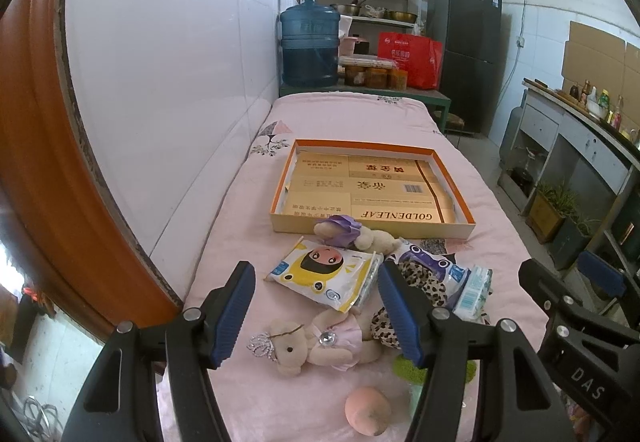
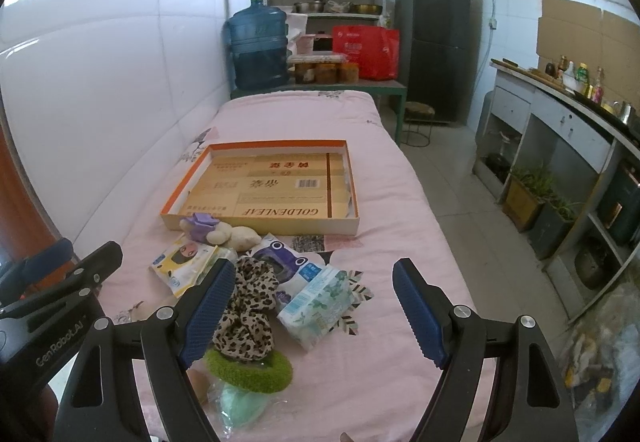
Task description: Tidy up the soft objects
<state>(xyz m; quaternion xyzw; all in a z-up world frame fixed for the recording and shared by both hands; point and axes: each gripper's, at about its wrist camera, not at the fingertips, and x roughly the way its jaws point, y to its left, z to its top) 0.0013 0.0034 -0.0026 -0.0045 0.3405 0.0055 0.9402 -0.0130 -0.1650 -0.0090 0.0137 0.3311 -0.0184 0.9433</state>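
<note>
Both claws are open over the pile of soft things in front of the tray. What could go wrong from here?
1. The items overlap: the leopard scrunchie lies against the green scrunchie and tissue pack, so the right claw may drag a neighbour along.
2. The slick wipes pack may slip from the left claw.
3. The tray sits loose on soft bedding, so a nudge could shift it.

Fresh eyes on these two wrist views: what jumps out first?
A jumble of soft things on the pink bedspread: a yellow tissue pack, a leopard-print scrunchie, a fuzzy green scrunchie and a pink-dressed teddy bear. Just beyond lies a shallow orange-rimmed cardboard box, lined with flattened cartons, a second small bear at its near wall. The left gripper and right gripper hover open, holding nothing.
</note>
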